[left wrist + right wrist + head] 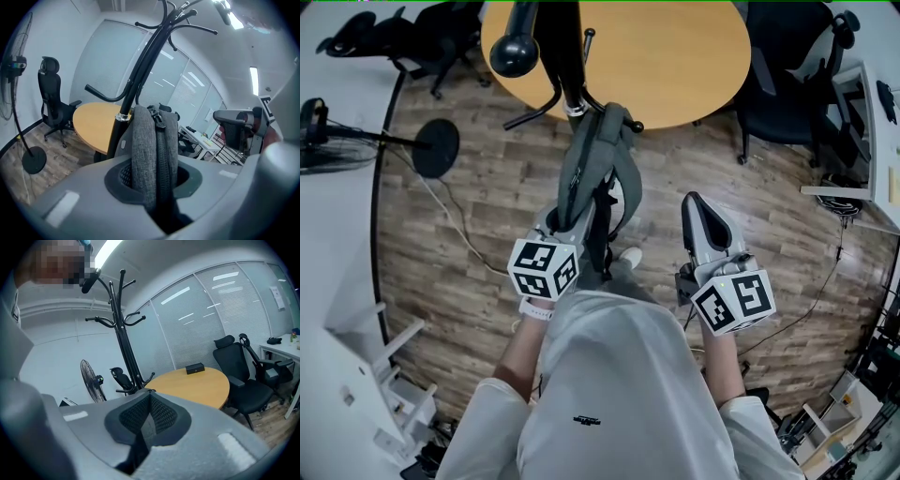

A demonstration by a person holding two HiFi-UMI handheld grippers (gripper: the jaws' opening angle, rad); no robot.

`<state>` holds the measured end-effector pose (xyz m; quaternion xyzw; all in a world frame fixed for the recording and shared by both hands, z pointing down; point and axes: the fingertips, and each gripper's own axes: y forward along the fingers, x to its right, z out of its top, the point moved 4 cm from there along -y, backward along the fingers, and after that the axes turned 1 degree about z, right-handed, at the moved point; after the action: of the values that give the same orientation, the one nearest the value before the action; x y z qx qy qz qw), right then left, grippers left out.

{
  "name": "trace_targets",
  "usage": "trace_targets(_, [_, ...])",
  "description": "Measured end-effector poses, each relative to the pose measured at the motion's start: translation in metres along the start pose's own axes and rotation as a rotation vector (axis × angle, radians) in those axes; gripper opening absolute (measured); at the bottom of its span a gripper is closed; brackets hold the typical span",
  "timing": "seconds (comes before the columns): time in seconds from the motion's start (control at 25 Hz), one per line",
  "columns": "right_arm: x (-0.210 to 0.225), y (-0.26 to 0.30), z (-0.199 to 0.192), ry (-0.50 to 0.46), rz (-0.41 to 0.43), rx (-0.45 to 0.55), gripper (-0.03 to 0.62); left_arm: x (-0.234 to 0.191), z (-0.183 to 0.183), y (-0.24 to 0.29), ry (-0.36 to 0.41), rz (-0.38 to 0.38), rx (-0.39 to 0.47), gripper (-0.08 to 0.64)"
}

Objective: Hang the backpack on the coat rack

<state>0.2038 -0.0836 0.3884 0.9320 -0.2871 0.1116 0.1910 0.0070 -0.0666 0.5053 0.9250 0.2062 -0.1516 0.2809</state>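
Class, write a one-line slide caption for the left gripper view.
Grey backpack clamped in the left tool, held beside the black coat rack, with a round wooden table behind.

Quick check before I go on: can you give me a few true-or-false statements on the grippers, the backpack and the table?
1. The left gripper is shut on the backpack. True.
2. The right gripper holds the backpack too. False: it is empty, jaws together.
3. The backpack lies on the table. False: it is held up beside the coat rack, off the table.
4. A black box sits on the table. True.
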Motion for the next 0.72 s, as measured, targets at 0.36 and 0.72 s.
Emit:
trace_targets(0.36, [0.005,-0.003,-0.002,0.028,-0.022,0.007,0.001,-0.012,-0.040,0.033,0.071,0.072,-0.210,0.166])
trace_targets(0.72, [0.019,-0.012,0.003,0.044,-0.062,0.041,0.002,0.001,-0.056,0.050,0.069,0.112,-0.316,0.193])
